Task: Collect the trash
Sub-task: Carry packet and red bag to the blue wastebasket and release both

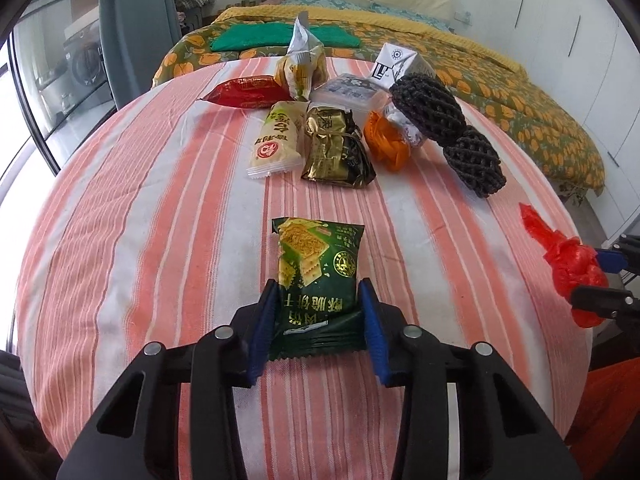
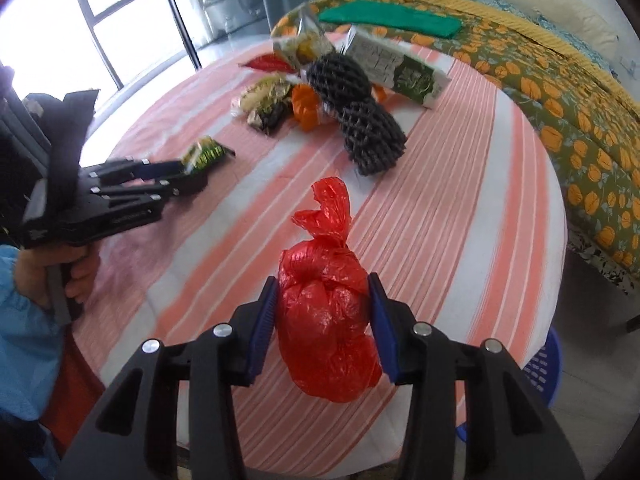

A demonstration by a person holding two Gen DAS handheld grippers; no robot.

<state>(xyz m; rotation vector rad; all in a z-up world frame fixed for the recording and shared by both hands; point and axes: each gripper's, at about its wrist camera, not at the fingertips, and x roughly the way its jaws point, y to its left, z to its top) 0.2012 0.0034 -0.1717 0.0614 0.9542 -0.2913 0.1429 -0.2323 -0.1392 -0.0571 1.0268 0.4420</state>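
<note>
Your left gripper clamps the near end of a green cracker packet: flat glossy foil, crimped seam toward you, long axis running away up the striped tablecloth. Your right gripper squeezes a knotted red plastic bag, crinkled and lumpy, knot tail pointing away, hanging off the table's near edge. Beyond, well apart: black foam netting, ribbed and tubular; gold foil wrapper; white carton
</note>
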